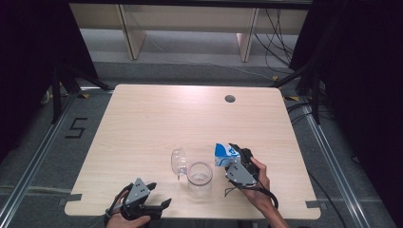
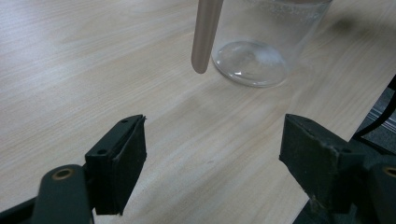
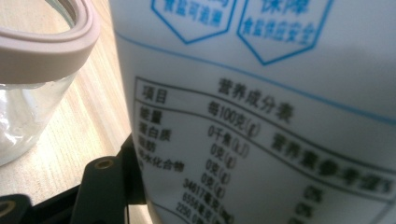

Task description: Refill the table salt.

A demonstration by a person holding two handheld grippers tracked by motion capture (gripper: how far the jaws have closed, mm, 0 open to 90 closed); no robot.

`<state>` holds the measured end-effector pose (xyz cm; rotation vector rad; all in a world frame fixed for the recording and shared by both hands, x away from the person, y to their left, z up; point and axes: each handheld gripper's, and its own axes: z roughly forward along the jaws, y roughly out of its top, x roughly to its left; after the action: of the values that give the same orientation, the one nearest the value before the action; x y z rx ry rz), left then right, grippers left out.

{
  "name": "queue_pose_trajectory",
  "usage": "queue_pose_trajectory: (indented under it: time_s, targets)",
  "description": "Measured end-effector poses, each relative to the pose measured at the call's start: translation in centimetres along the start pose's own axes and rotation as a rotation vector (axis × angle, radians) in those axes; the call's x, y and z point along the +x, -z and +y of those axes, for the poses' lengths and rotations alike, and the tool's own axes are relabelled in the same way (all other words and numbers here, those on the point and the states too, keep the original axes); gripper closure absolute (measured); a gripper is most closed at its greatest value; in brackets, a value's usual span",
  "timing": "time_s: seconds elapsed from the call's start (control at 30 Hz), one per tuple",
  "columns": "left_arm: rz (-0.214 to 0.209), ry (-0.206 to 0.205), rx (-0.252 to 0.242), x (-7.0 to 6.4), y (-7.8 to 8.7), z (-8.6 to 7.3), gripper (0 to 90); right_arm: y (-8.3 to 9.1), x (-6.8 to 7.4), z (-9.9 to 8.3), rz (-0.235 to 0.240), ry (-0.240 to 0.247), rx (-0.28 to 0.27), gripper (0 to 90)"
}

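A clear glass jar [image 1: 199, 177] stands open near the table's front middle, its hinged glass lid [image 1: 178, 161] swung back to the left. My right gripper [image 1: 236, 159] is shut on a white and blue bag [image 1: 225, 155], held just right of the jar's mouth. Up close the bag [image 3: 261, 116] shows printed text, and the jar's rim with its pinkish seal [image 3: 44, 56] sits at the left. My left gripper [image 1: 159, 197] rests open at the front left edge. Between its spread jaws [image 2: 212, 163] lies bare table, with the jar [image 2: 261, 46] beyond.
The light wooden table [image 1: 157, 118] has a round cable hole [image 1: 230, 99] at the back right. Black curtains and stands flank both sides, and cables run over the floor behind.
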<state>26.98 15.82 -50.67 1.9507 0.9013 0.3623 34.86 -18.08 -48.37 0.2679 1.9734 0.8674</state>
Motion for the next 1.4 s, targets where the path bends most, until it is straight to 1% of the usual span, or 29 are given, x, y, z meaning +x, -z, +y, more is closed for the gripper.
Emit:
queue_pose_trajectory:
  time_s: [0.03,0.07,0.1,0.13,0.17,0.4,0.43,0.5,0.6,0.63,0.67,0.7,0.73,0.77,0.8,0.83,0.87,0.9,0.93,1.03,1.07,1.13,1.17,1.2,1.3,1.33,1.37,1.4]
  targets:
    - [0.0,0.007,0.0,0.0,0.0,0.0,22.3,0.0,0.0,0.0,-0.006,0.01,0.003,39.3]
    - [0.001,0.016,0.003,-0.1,0.0,0.0,22.4,0.0,0.1,0.1,-0.007,0.01,0.005,39.3]
    - [0.001,0.012,-0.001,-0.1,0.0,0.0,22.3,-0.1,0.1,0.1,-0.01,0.011,0.004,39.3]
    - [0.0,-0.002,-0.001,0.0,0.0,0.0,22.3,-0.1,0.2,0.1,-0.011,0.014,0.004,39.3]
    - [0.0,0.0,-0.001,0.0,0.0,0.0,22.3,-0.1,0.2,0.1,-0.011,0.027,0.005,39.3]
    - [0.0,-0.003,0.004,0.0,0.0,0.0,22.3,-0.2,0.5,0.3,-0.026,0.068,0.006,39.5]
    - [0.0,0.009,0.004,-0.1,0.0,0.0,22.3,-0.2,0.5,0.4,-0.027,0.076,0.007,39.5]
    - [-0.001,0.016,0.003,-0.1,0.0,0.0,22.4,-0.2,0.4,0.4,-0.031,0.087,0.003,39.5]
    - [-0.004,0.019,0.002,-0.1,0.0,-0.1,22.4,-0.2,0.5,0.6,-0.051,0.127,0.009,39.5]
    - [-0.005,0.013,0.004,-0.1,0.0,0.0,22.4,-0.2,0.6,0.6,-0.052,0.131,0.004,39.5]
    - [-0.006,-0.007,0.003,0.0,0.0,0.0,22.4,-0.2,0.6,0.6,-0.056,0.138,0.004,39.6]
    - [-0.006,-0.005,0.002,0.0,0.0,0.0,22.3,-0.2,0.6,0.7,-0.065,0.145,0.002,39.6]
    - [-0.005,0.004,0.003,0.0,0.0,0.0,22.4,-0.2,0.7,0.7,-0.054,0.141,0.008,39.6]
    - [-0.004,0.014,0.003,-0.1,0.0,0.0,22.4,-0.2,0.7,0.8,-0.065,0.156,0.003,39.6]
    - [-0.005,0.017,0.003,-0.1,0.0,0.0,22.4,-0.2,0.7,0.8,-0.065,0.158,0.004,39.6]
    - [-0.006,0.007,0.004,-0.1,0.0,0.0,22.4,-0.2,0.8,0.9,-0.06,0.156,0.01,39.6]
    - [-0.007,-0.007,0.003,0.0,0.0,0.0,22.4,-0.2,0.9,0.9,-0.068,0.16,0.006,39.6]
    - [-0.007,-0.005,0.004,0.0,0.0,0.0,22.4,-0.2,0.9,1.0,-0.064,0.17,0.012,39.6]
    - [-0.007,-0.006,0.004,0.0,0.0,0.0,22.4,-0.2,1.0,1.0,-0.069,0.181,0.01,39.6]
    - [-0.007,-0.007,0.005,0.0,0.0,0.0,22.4,-0.1,1.1,1.2,-0.069,0.189,0.011,39.7]
    - [-0.007,-0.007,0.005,0.0,0.0,0.0,22.4,-0.1,1.1,1.2,-0.075,0.192,0.011,39.8]
    - [-0.007,0.013,0.006,-0.1,0.0,0.0,22.4,-0.1,1.2,1.2,-0.078,0.198,0.016,39.9]
    - [-0.007,0.003,0.006,-0.1,0.0,0.0,22.4,-0.1,1.3,1.2,-0.08,0.203,0.018,39.8]
    - [-0.008,-0.008,0.005,0.0,0.0,0.0,22.4,-0.1,1.3,1.2,-0.079,0.197,0.017,39.9]
    - [-0.006,0.002,0.006,-0.1,0.0,0.0,22.4,-0.1,1.3,1.3,-0.083,0.211,0.018,39.8]
    - [-0.006,0.014,0.006,-0.1,0.0,0.0,22.4,-0.1,1.3,1.3,-0.082,0.211,0.019,39.9]
    - [-0.006,0.006,0.006,-0.1,0.0,0.0,22.4,-0.1,1.3,1.3,-0.094,0.221,0.018,39.9]
    - [-0.005,-0.015,0.009,0.0,0.0,0.0,22.4,-0.1,1.3,1.3,-0.096,0.228,0.018,39.9]
